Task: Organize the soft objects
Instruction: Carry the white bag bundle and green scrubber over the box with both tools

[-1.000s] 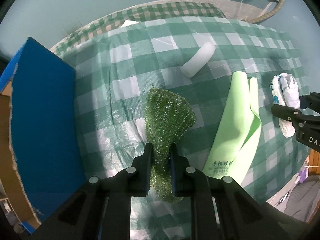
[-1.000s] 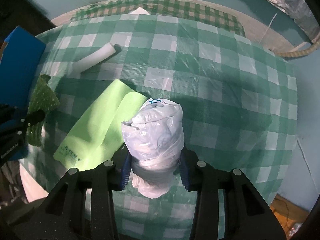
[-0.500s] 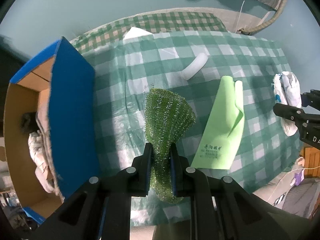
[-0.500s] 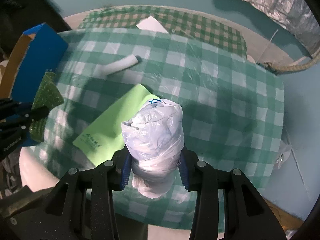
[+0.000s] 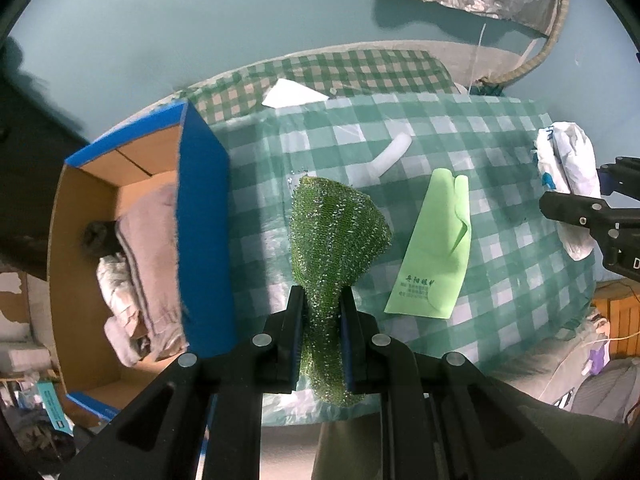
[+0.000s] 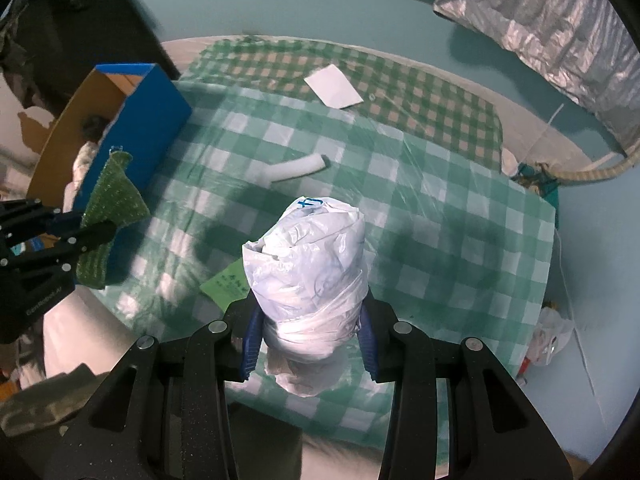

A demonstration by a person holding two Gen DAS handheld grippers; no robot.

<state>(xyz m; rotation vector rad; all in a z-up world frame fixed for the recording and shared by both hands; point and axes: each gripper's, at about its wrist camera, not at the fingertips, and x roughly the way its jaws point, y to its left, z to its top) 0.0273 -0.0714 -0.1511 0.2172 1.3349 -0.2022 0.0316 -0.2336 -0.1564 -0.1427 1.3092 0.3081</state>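
Observation:
My left gripper is shut on a dark green mesh scrubbing cloth, held high above the table; it also shows in the right wrist view. My right gripper is shut on a rolled white plastic bag, also lifted; the bag shows at the right of the left wrist view. A light green rubber glove and a white foam roll lie on the green checked tablecloth. A blue cardboard box stands at the left, open at the top.
The box holds folded grey cloth and crumpled white material. A white paper sheet lies at the table's far side. A silver foil cover hangs at the back right. The floor around is teal.
Both grippers have risen well above the table with their loads. The view now takes in the whole table and the box's open inside.

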